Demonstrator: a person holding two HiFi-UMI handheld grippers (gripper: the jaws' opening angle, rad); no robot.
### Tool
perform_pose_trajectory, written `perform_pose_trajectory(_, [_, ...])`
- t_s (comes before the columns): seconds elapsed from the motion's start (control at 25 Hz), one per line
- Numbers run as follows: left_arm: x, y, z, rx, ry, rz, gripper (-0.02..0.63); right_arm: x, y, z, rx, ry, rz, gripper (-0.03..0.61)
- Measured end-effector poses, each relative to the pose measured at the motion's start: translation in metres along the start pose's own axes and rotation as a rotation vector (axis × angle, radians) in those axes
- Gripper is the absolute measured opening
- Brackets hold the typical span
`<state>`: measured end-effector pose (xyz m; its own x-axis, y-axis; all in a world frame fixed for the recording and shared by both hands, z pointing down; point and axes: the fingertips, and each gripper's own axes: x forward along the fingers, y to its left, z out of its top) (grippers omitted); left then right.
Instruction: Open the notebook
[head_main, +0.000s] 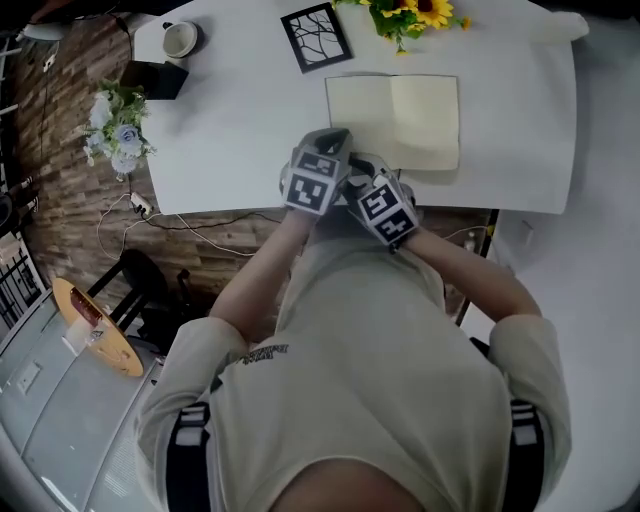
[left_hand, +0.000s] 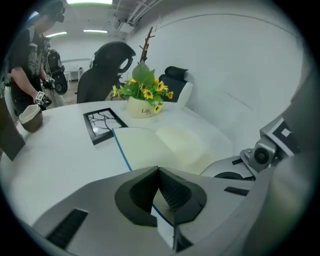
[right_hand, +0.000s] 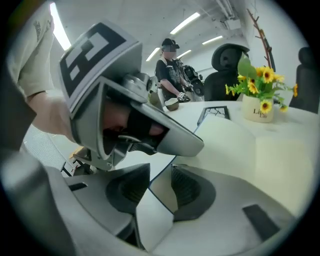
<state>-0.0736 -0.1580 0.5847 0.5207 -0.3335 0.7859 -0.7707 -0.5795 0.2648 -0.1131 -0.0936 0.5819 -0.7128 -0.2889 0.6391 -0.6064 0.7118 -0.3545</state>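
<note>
The notebook (head_main: 392, 120) lies open and flat on the white table (head_main: 230, 140), cream pages up, a blue cover edge showing at its left side (left_hand: 122, 155). Both grippers hover side by side at the table's near edge, just in front of the notebook's lower left corner. My left gripper (head_main: 330, 142) has its pads together at the tips (left_hand: 159, 172) with nothing held. My right gripper (head_main: 360, 170) stands open (right_hand: 160, 175); only the table and the notebook's corner (right_hand: 250, 150) show through the gap. The left gripper's marker cube (right_hand: 100, 55) fills the right gripper view's upper left.
A black picture frame (head_main: 316, 37) lies beyond the notebook. A pot of sunflowers (head_main: 415, 12) stands at the table's far edge, a cup (head_main: 181, 39) and a dark object (head_main: 152, 78) at its far left. A person (right_hand: 170, 70) and chairs (left_hand: 107, 65) are behind.
</note>
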Motion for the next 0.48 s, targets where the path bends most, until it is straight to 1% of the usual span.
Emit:
perform_pose_trajectory(0.08, [0.011, 0.012, -0.011, -0.010, 0.039, 0.000, 0.000, 0.012, -0.001, -0.011, 0.027, 0.035, 0.008, 0.137])
perform_pose_trajectory(0.2, [0.022, 0.020, -0.025, -0.003, 0.076, -0.004, 0.000, 0.021, 0.000, -0.025, 0.070, 0.075, 0.013, 0.137])
perform_pose_trajectory(0.32, [0.030, 0.023, -0.032, 0.008, 0.097, -0.011, 0.000, 0.012, -0.005, -0.030, 0.106, 0.080, -0.005, 0.137])
perform_pose_trajectory(0.4, [0.033, 0.025, -0.035, 0.010, 0.105, -0.016, 0.000, -0.010, -0.015, -0.023, 0.115, 0.050, -0.049, 0.137])
perform_pose_trajectory(0.48, [0.033, 0.025, -0.037, 0.019, 0.111, -0.017, 0.000, -0.046, -0.033, -0.009, 0.100, -0.017, -0.137, 0.137])
